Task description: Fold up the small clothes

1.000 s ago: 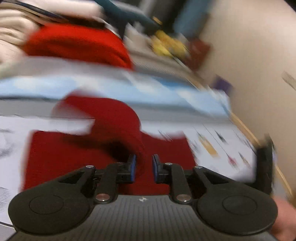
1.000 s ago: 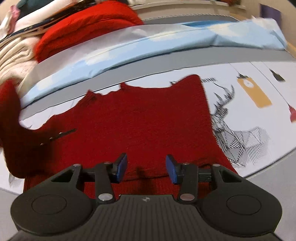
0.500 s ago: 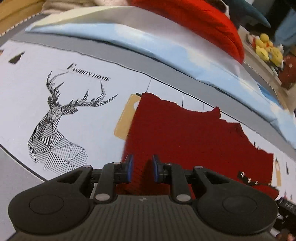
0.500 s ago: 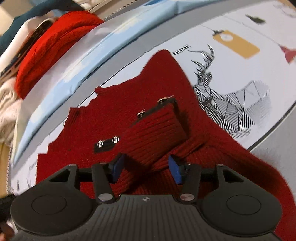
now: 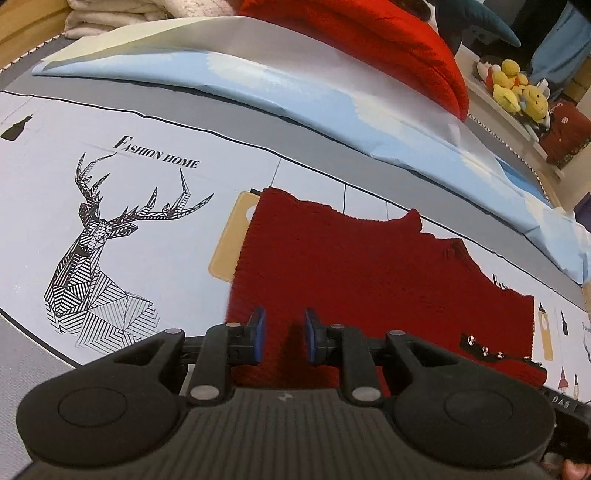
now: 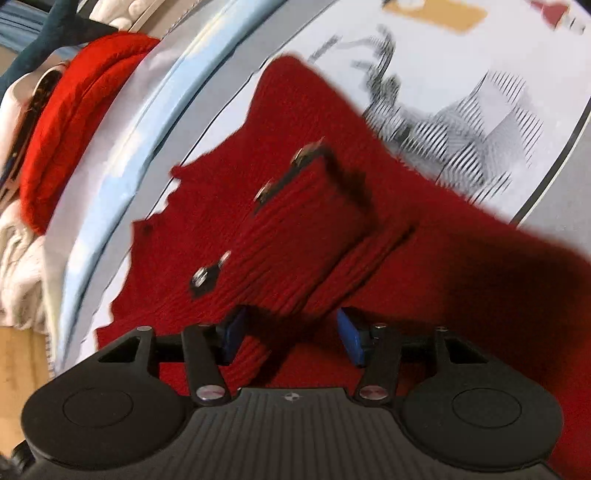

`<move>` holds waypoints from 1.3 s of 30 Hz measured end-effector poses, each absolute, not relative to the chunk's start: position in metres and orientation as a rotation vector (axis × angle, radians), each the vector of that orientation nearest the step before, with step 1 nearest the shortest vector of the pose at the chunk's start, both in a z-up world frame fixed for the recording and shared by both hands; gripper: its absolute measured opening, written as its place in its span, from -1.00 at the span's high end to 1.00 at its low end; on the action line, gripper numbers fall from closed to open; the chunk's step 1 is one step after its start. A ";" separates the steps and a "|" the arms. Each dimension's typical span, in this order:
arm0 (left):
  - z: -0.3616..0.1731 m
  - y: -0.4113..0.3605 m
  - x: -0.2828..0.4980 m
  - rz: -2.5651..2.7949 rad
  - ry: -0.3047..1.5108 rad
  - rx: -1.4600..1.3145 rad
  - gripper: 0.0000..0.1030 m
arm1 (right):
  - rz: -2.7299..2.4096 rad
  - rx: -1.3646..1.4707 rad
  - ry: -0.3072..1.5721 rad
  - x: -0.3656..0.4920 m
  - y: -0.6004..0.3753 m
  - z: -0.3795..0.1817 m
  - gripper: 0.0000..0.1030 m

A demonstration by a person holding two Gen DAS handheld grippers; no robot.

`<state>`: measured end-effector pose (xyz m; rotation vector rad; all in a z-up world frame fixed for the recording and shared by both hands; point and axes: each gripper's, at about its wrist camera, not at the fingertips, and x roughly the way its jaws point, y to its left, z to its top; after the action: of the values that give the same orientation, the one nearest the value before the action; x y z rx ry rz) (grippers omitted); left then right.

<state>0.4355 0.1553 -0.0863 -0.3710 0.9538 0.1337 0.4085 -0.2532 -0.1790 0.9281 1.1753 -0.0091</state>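
Observation:
A dark red knitted sweater (image 5: 351, 266) lies flat on a bedsheet printed with a deer (image 5: 96, 251). My left gripper (image 5: 282, 338) hovers over the sweater's lower left edge. Its pads stand a narrow gap apart and nothing is pinched between them. In the right wrist view one sleeve (image 6: 306, 221) lies folded across the sweater's body (image 6: 295, 110). The sleeve's black cuff trim with metal studs (image 6: 295, 166) points away from me. My right gripper (image 6: 291, 336) is open, its jaws set wide over the near end of that sleeve. The right pad is clear of the cloth.
A folded light blue sheet (image 5: 295, 85) runs along the far side of the bed. On it rests a bright red folded sweater (image 5: 388, 44), with cream folded clothes (image 5: 129, 11) beside it. Yellow plush toys (image 5: 517, 88) sit on a shelf at the far right.
The left view swung from a blurred look at a lifted sleeve to a steady one over the sweater's left edge. In the right view, the sleeve now lies folded across the body, the jaws widened and the camera rolled.

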 end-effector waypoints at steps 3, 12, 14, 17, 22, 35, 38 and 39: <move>-0.087 0.158 0.436 0.140 0.955 -0.375 0.57 | 0.000 0.951 1.175 0.408 -0.249 -0.183 -0.08; -0.085 0.163 0.435 0.144 0.950 -0.377 0.57 | 0.169 0.627 0.712 0.399 -0.229 -0.090 0.82; -0.086 0.163 0.436 0.143 0.956 -0.373 0.57 | 0.169 0.521 0.611 0.392 -0.220 -0.071 0.82; -0.091 0.161 0.437 0.137 0.982 -0.358 0.57 | 0.046 0.558 0.836 0.408 -0.229 -0.108 0.81; -0.098 0.157 0.440 0.128 1.016 -0.318 0.49 | -0.137 0.772 1.052 0.414 -0.267 -0.165 0.85; -0.103 0.158 0.439 0.134 1.019 -0.319 0.34 | -0.124 0.951 0.962 0.419 -0.293 -0.166 0.87; -0.101 0.158 0.439 0.122 1.003 -0.322 0.34 | -0.077 0.863 0.806 0.417 -0.285 -0.135 0.90; -0.101 0.158 0.439 0.120 1.003 -0.323 0.34 | -0.082 0.805 0.763 0.416 -0.280 -0.123 0.90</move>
<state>0.4391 0.1580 -0.1010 -0.3229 1.0027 0.1204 0.4163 -0.2796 -0.1227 0.8045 0.7634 -0.0815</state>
